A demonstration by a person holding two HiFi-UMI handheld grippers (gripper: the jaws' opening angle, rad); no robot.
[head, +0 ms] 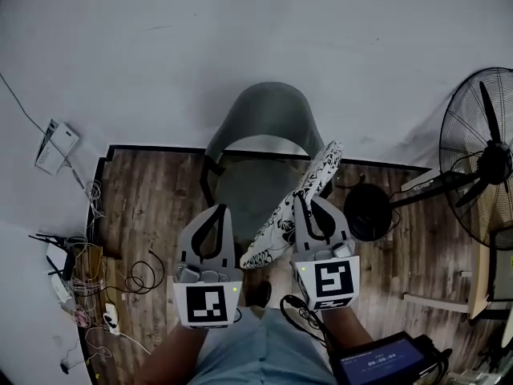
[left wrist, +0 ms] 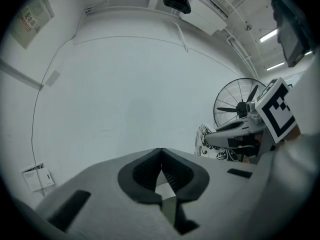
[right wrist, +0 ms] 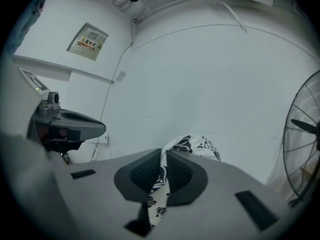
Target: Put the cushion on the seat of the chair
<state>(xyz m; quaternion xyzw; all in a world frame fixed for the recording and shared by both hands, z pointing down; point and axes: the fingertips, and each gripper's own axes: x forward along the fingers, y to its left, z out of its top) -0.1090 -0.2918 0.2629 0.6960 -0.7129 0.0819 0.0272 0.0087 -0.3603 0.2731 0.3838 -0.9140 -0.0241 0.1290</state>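
Nearest the camera, the person's two forearms reach forward from 6 o'clock side by side, each holding its tool roughly level and pointed toward 12 o'clock. The left gripper has its jaws pressed together with nothing between them (its own view shows only bare wall beyond the tips), and it sits at 9 o'clock of the right one, close beside the cushion's lower end but apart from it. The right gripper has its jaws clamped on an edge of the black-and-white patterned cushion, with the fabric pinched between the pads. The cushion stands on edge and slants from 7 o'clock to 1 o'clock, raised in front of the chair, over the front of its seat; whether it touches the seat is unclear. Beyond, the grey chair backs onto the white wall, and a standing fan stands well apart at 3 o'clock.
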